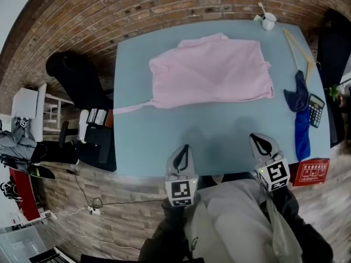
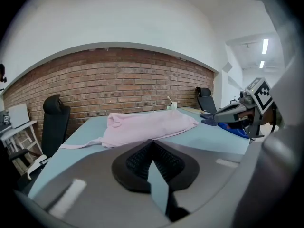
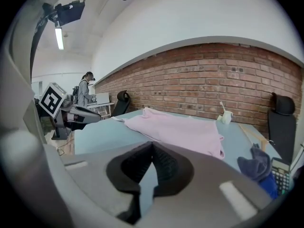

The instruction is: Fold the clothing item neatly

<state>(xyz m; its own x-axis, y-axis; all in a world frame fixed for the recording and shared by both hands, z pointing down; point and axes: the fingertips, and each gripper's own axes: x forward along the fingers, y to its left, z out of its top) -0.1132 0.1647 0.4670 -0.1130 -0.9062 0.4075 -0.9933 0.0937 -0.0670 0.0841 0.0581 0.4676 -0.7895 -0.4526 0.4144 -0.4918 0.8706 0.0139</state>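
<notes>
table (image 1: 219,141) front bare, pink garment (image 1: 211,73) behind, cloths (image 1: 300,129) right

No text is legible. White print on the red box (image 1: 310,171), just right of the right gripper (image 1: 262,143), is too small to read, as are the calculator (image 1: 315,109) keys beyond it.

The shirt (image 1: 211,73) is coloured pink, and the table (image 1: 164,141) is coloured light blue. The wall (image 1: 142,7) is patterned with reddish-brown bricks.

white cup (image 1: 269,21) at far table (image 1: 164,141) edge; blue cloth (image 1: 301,130) beside calculator (image 1: 315,109).
</notes>
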